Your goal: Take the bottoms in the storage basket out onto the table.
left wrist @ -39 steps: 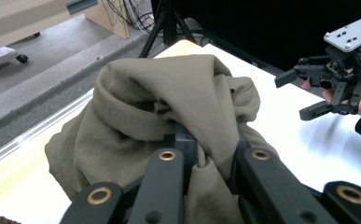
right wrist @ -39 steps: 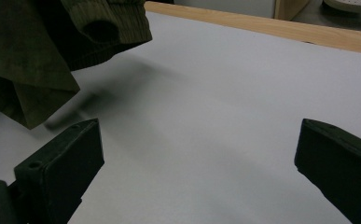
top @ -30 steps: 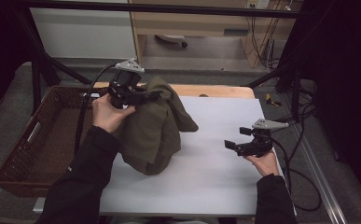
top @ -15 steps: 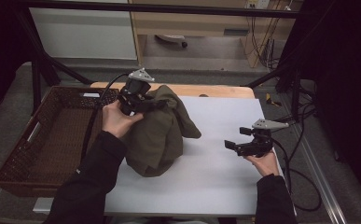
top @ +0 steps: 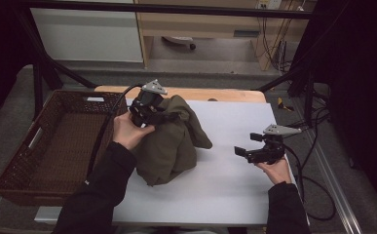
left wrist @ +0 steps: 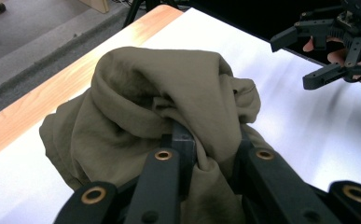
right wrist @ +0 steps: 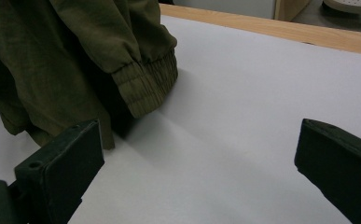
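An olive green jacket [top: 171, 144] lies bunched on the left part of the white table [top: 235, 190]. My left gripper [top: 169, 117] is at the top of the heap, shut on a fold of the cloth [left wrist: 169, 93]. The left gripper view has its jaws [left wrist: 211, 140] pinching that fold; they have just eased a touch wider, with the cloth still between them. A ribbed cuff [right wrist: 145, 84] of the jacket rests on the table. My right gripper [top: 239, 151] hovers open at the right side, pointing left at the jacket, with nothing between its jaws [right wrist: 192, 154].
A brown wicker basket [top: 15, 161] stands left of the table, next to my left forearm. A wooden strip [top: 225, 95] runs along the table's far edge. Cables [top: 317, 190] hang by the right edge. Bare white table lies between the jacket and my right gripper.
My left hand has carried the jacket's top rightward, away from the basket, and a little lower. The heap has shifted with it. The right gripper has stayed in place.
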Action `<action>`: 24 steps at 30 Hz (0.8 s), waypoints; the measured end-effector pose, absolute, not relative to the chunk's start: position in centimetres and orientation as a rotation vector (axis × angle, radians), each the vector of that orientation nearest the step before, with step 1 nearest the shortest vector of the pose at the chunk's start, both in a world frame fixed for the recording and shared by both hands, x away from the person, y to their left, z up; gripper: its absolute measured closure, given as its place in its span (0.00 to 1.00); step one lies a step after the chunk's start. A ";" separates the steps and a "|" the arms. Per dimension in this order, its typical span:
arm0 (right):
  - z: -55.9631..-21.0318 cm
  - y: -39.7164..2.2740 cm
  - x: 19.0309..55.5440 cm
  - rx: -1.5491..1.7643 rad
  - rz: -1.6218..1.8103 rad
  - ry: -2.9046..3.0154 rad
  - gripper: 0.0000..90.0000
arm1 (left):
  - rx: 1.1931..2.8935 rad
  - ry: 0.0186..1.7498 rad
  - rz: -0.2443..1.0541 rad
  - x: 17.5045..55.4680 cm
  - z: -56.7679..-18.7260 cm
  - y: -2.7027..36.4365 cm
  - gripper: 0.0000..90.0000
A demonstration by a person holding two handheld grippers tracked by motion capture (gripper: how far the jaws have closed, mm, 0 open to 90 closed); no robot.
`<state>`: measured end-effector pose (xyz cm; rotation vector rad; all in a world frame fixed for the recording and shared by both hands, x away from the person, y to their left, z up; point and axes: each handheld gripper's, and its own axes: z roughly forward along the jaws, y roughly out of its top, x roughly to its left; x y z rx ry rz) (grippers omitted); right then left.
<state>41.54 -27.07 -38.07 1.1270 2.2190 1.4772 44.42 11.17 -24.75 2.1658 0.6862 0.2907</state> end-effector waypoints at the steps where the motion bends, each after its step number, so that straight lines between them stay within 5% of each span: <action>1: -38.1 -27.1 41.5 1.127 1.476 2.219 0.02 | 2.172 0.682 0.291 44.4 -24.9 11.1 0.89; 13: -38.1 -27.1 41.5 1.128 1.477 2.219 0.02 | 2.199 0.679 0.249 44.1 -27.0 10.4 0.85; 24: -38.1 -27.1 41.5 1.126 1.477 2.219 0.02 | 2.244 0.706 0.234 44.0 -28.9 10.0 0.71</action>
